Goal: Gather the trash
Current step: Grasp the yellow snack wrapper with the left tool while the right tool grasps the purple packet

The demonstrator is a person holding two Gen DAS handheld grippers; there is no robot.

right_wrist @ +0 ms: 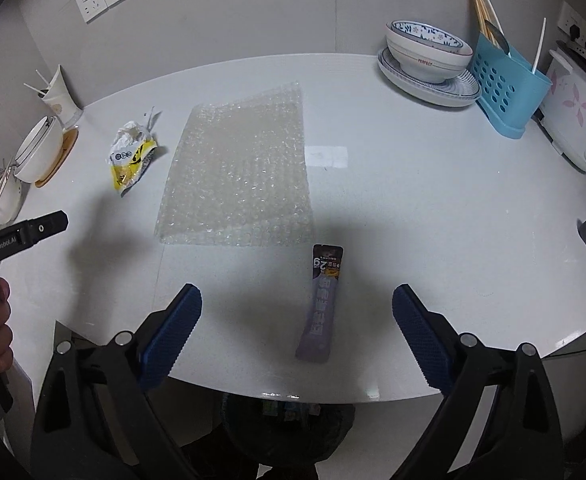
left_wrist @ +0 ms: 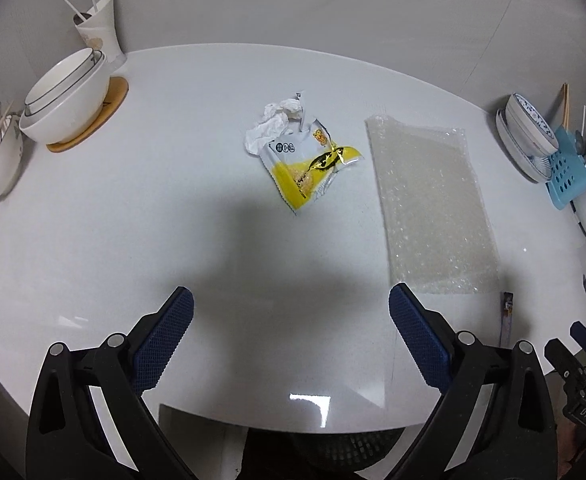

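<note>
Three pieces of trash lie on the white tabletop point(right_wrist: 413, 184). At its far-left edge, stacked white bowls point(left_wrist: 67, 92) sit on a wooden coaster point(left_wrist: 93, 120); a paper cup point(left_wrist: 99, 28) behind them holds white sticks. Left of centre, one yellow snack wrapper point(left_wrist: 313, 168) with crumpled tissue point(left_wrist: 271, 126) at its far end lies with its long axis running from near edge to far edge. Beside it, one bubble-wrap sheet point(right_wrist: 237, 172) lies flat, long axis likewise. Near the front edge, one purple sachet point(right_wrist: 321, 304) points away from me. My left gripper point(left_wrist: 291, 316) hovers wide open, holding nothing; my right gripper point(right_wrist: 297, 312) is equally spread and empty, the sachet between its fingers. At the far-right corner, a patterned bowl point(right_wrist: 429, 50) rests on a plate point(right_wrist: 433, 86); a blue caddy point(right_wrist: 505, 88) holds chopsticks.
</note>
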